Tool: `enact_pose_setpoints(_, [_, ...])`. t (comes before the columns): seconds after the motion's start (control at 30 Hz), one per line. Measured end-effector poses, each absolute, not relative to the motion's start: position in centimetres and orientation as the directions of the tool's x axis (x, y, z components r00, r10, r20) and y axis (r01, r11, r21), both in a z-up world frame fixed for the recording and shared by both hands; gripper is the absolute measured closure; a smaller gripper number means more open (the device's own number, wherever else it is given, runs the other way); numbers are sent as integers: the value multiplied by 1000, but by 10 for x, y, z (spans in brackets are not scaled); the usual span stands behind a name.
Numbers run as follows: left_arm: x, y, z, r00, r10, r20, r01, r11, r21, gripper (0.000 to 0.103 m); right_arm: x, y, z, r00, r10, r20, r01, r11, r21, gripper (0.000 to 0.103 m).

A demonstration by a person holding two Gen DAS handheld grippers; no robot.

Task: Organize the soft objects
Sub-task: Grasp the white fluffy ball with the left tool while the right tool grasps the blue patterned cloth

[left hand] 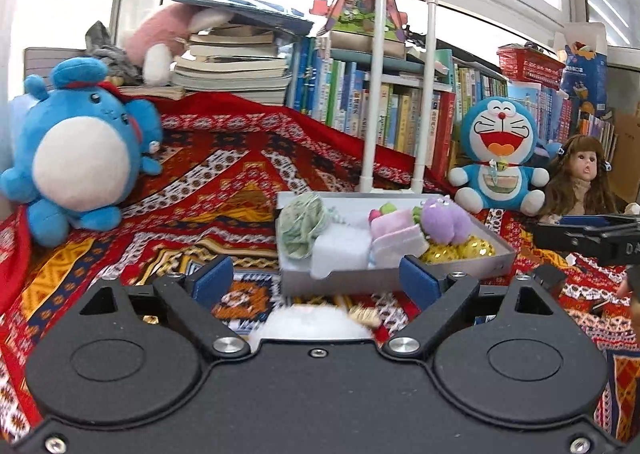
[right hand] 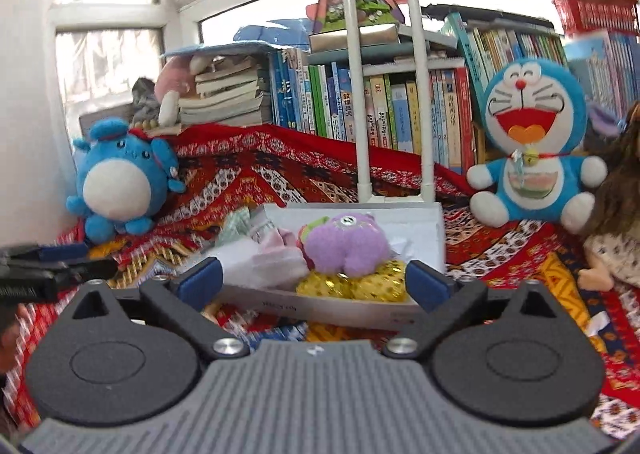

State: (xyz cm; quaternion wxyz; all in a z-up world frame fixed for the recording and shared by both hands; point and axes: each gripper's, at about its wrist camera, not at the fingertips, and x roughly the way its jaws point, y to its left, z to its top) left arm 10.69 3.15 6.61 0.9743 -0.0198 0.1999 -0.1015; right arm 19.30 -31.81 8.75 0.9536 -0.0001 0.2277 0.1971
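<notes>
A grey tray (left hand: 384,281) with a white pipe handle (left hand: 400,54) sits on the patterned cloth. It holds a green yarn ball (left hand: 301,225), a white sponge (left hand: 340,252), pink cloths (left hand: 394,234), a purple plush (left hand: 444,220) and gold shiny pieces (left hand: 460,250). My left gripper (left hand: 316,282) is open and empty just before the tray, above a white fluffy lump (left hand: 308,324). My right gripper (right hand: 316,282) is open and empty at the tray's (right hand: 340,308) near edge, close to the purple plush (right hand: 346,240) and gold pieces (right hand: 352,286).
A blue round plush (left hand: 80,150) stands at the left, a Doraemon plush (left hand: 498,158) and a doll (left hand: 580,178) at the right. Rows and stacks of books (left hand: 400,110) line the back. The other gripper shows at the right edge (left hand: 592,238) and at the left edge (right hand: 48,266).
</notes>
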Motion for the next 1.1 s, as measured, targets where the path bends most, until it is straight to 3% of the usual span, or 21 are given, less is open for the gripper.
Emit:
enact_pose_setpoints(0.3, [87,45,39,885,-192,-424,151,980,-129,11,164,-325,63,786,358,-503,-435,899,-40,0])
enact_pose_setpoints(0.87, [104,33,11,853,-177,-491,118,982,-148,12,148,-279,37,704,380,-600,-620,741,-259,25])
enact_pose_setpoints(1.1, [111,32,3,840,-186,-510,110,978,-175,15,154,-273,31,702,377,-604,-623,737,-264,28])
